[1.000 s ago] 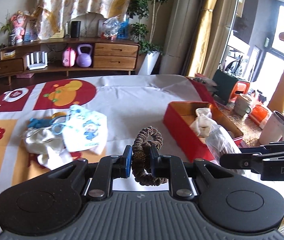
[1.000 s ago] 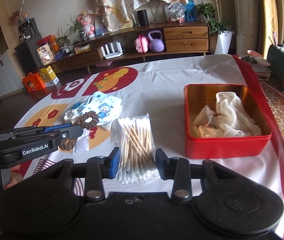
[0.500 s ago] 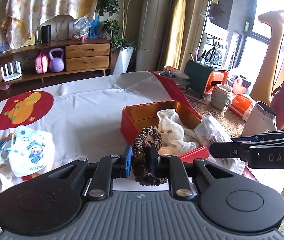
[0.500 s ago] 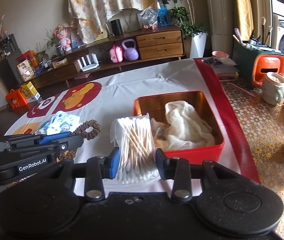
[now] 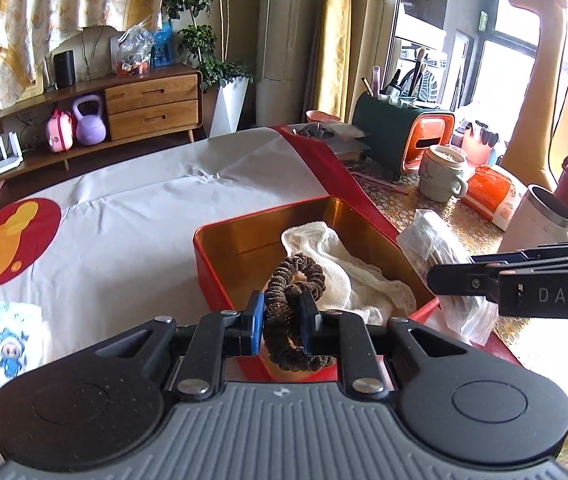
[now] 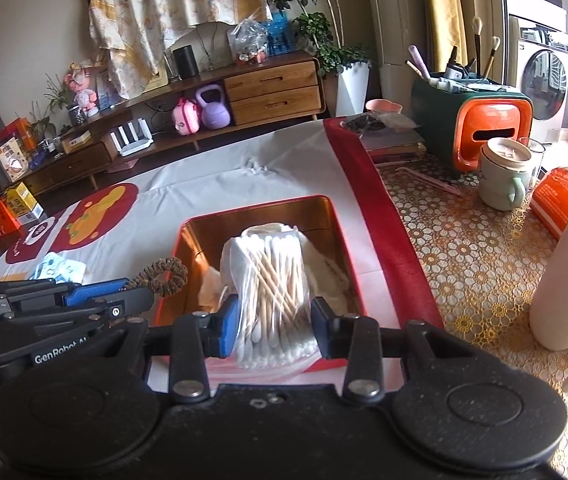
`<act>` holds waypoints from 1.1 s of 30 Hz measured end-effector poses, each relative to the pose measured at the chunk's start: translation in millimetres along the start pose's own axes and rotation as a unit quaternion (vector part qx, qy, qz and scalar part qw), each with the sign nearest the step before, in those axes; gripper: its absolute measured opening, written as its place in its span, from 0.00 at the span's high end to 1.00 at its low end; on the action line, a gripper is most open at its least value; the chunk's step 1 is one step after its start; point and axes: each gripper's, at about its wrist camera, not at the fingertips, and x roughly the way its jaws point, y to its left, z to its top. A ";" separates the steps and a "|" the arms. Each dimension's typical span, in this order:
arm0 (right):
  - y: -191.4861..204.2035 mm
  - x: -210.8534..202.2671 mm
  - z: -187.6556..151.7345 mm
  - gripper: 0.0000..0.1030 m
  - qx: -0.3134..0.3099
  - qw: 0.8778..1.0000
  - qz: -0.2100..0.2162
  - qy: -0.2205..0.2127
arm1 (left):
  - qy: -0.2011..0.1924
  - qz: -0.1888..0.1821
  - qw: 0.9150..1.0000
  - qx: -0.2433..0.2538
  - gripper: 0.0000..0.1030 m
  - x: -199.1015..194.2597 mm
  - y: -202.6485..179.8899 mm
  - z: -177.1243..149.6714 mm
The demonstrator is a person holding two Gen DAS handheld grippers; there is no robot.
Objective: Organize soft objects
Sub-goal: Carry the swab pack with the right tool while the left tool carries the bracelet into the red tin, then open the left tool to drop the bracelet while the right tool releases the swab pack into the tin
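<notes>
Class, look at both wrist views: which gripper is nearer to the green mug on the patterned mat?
Right. The right gripper, holding the bag of cotton swabs over the red tin, sits on the mug's side. The left gripper, holding the hair scrunchie, is farther away at the tin's opposite side.

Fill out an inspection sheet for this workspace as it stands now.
Surface: printed cloth covers table.
Job's things: red tin holds white cloth; patterned mask lies on the cloth.
Clutter: mug, tumbler, orange organiser beside.
Grippers: left gripper clamps brown scrunchie; right gripper clamps cotton swab bag, both at the tin.
Cables: nothing seen.
Surroundings: wooden sideboard, plant, washing machine.
</notes>
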 end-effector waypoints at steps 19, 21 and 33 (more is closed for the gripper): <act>-11.1 67.2 5.8 0.64 -0.024 0.999 -0.015 0.042 | 0.037 0.034 0.999 -0.003 0.82 104.2 -4.0 41.5; -9.4 72.3 5.6 0.64 -0.028 0.998 -0.019 0.047 | 0.044 0.038 0.998 0.003 0.82 112.0 -4.4 41.3; -8.8 86.1 2.3 0.61 -0.036 0.997 -0.033 0.058 | 0.084 0.032 0.996 0.005 0.82 137.0 -3.1 35.9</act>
